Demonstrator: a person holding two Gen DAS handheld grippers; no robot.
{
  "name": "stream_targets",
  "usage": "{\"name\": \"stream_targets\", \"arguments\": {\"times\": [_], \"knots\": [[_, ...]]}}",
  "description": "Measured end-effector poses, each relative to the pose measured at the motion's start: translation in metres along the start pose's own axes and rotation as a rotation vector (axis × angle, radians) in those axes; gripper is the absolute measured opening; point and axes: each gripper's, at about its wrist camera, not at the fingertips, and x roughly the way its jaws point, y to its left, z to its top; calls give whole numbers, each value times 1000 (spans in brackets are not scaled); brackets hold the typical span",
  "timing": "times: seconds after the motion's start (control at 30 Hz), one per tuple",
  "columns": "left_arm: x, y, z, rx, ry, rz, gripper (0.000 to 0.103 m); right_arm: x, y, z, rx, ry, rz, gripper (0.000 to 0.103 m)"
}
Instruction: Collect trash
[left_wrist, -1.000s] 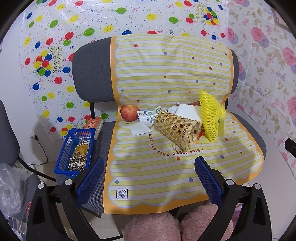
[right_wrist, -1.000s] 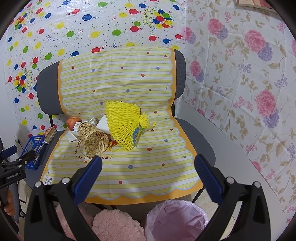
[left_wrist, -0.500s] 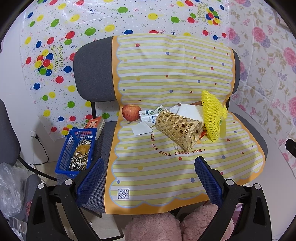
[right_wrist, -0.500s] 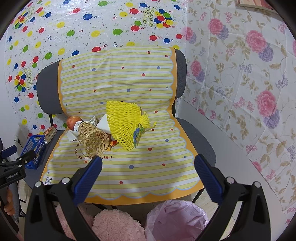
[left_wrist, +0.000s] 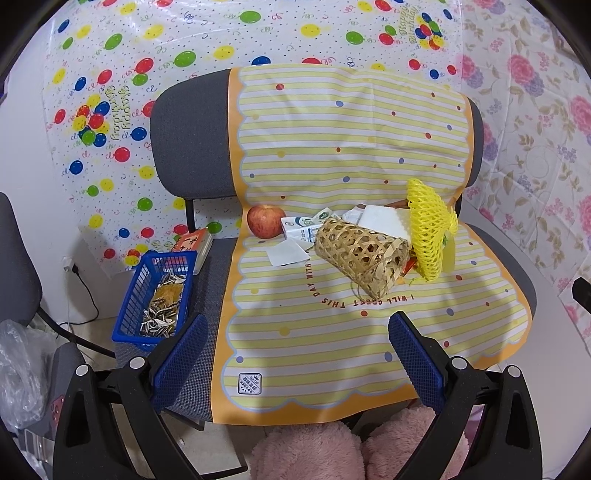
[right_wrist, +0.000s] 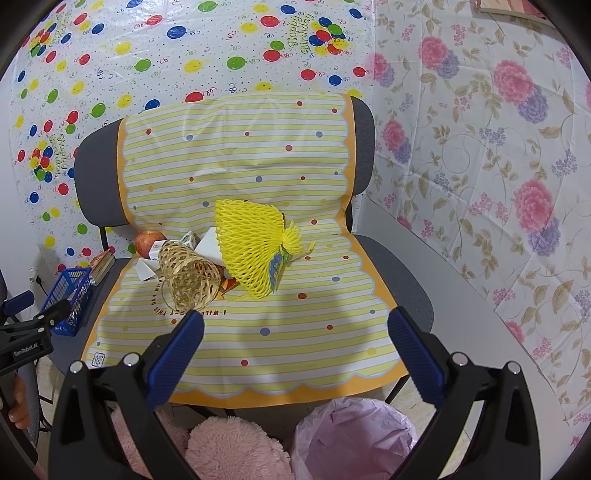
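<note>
Both hand-held grippers, left gripper (left_wrist: 297, 345) and right gripper (right_wrist: 295, 343), are held wide open and empty, short of the clutter on the chair seat. Ahead and left of the right gripper lie a white paper scrap (left_wrist: 288, 252), a tipped woven bamboo basket (right_wrist: 188, 278) and a yellow foam fruit net (right_wrist: 249, 245); a pink-lined bin (right_wrist: 354, 439) sits just below. The net is probably best taken first, pinched at its tied end.

A yellow-and-white striped plastic cover with orange scalloped border (left_wrist: 332, 332) drapes the grey fabric chair (left_wrist: 188, 155), carrying a bright yellow foam net (left_wrist: 428, 229), tan woven bamboo basket (left_wrist: 362, 254) and red apple (left_wrist: 265, 220).
</note>
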Motion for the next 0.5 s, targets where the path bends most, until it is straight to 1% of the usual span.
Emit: {"name": "stream_targets", "arguments": {"times": [0.5], "knots": [[7,-3,-2,-1,14,4,96,7,0,-2,-5,-13,8,97]]}}
